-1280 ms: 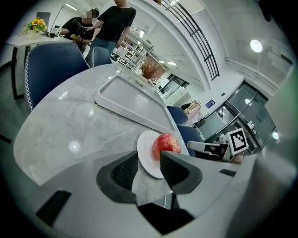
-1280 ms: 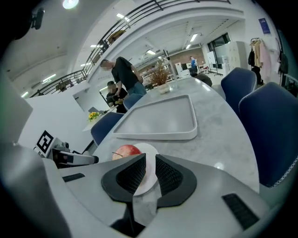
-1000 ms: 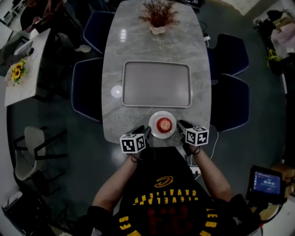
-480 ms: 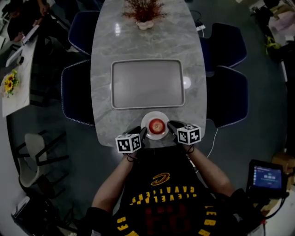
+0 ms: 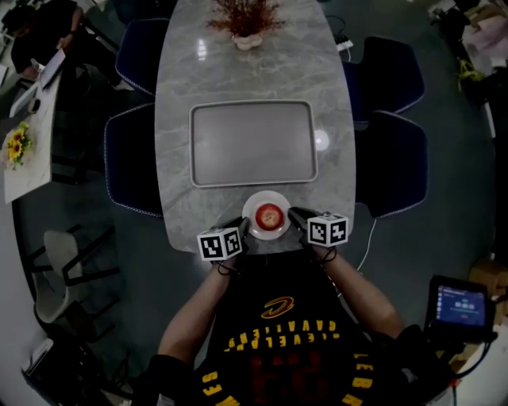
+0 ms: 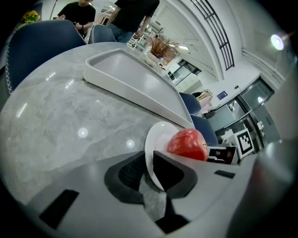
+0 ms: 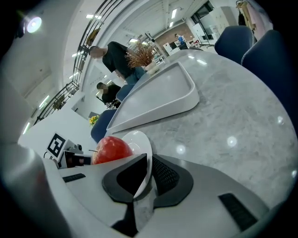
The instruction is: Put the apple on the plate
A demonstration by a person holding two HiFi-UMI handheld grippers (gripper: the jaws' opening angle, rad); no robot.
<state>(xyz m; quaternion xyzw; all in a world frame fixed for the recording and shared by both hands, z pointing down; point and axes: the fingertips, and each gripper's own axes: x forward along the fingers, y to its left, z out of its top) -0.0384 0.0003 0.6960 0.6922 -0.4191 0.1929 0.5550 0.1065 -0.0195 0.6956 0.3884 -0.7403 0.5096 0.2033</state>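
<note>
Two claws: the left claw (image 6: pixel 148 169) and the right claw (image 7: pixel 148 174) are both at the white plate (image 5: pixel 255 204), one on each side of it.
Left claw: its jaws are closing with the plate's edge between them. The dark pads look like they touch the edge on both sides.
Right claw: its jaws are pinched on the other edge of the plate. The thin white edge runs right between the two pads.
Apple: the red apple (image 5: pixel 270 215) sits in the middle of the plate. A little stem sticks out of it. No claw touches it.
Plate place: it is at the near end of the table (image 5: pixel 176 190), close to the person and just beside the tray. I cannot tell if it lies flat on the table or is lifted a bit.
Tray: the big grey tray (image 5: pixel 252 144) lies flat in the middle of the table.
Plant: a small pot of dry reddish twigs (image 5: pixel 246 17) stands at the far end of the table.
Chairs: dark blue chairs (image 5: pixel 133 155) stand along both long sides of the table.
Person: both arms reach forward to the claws. The black shirt (image 5: pixel 278 333) has yellow letters on it.
Off to the side: yellow flowers (image 5: pixel 16 143) lie on a white side table at the left. A small lit screen (image 5: pixel 459 305) glows at the lower right.
</note>
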